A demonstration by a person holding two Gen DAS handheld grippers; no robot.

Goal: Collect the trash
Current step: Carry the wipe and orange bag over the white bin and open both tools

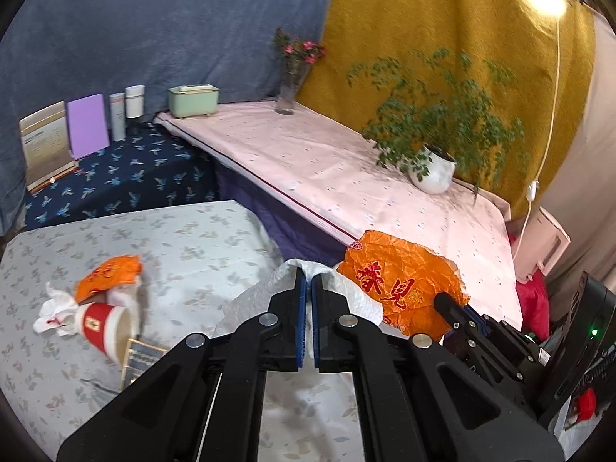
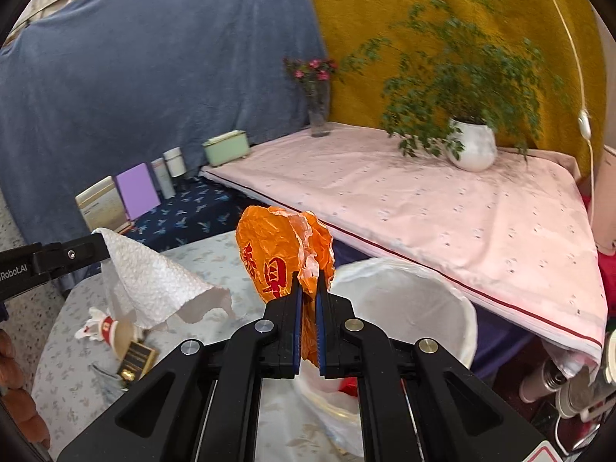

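Observation:
My left gripper (image 1: 308, 269) is shut on a white paper towel (image 1: 358, 300), held above the pale leaf-print table (image 1: 184, 238); the towel also shows in the right wrist view (image 2: 150, 273). My right gripper (image 2: 308, 275) is shut on a crumpled orange wrapper (image 2: 269, 254) with red characters, held beside a white-lined trash bin (image 2: 400, 308). The wrapper also shows in the left wrist view (image 1: 400, 281). On the table lie another orange wrapper (image 1: 109, 275), a tipped red paper cup (image 1: 106, 325), a crumpled white tissue (image 1: 54, 310) and a small dark box (image 1: 140, 358).
A pink-covered table (image 1: 327, 161) holds a potted plant (image 1: 433, 169), a flower vase (image 1: 287, 94) and a green box (image 1: 192, 100). Books (image 1: 86, 125) and bottles (image 1: 134, 100) stand on a navy cloth against a blue backdrop.

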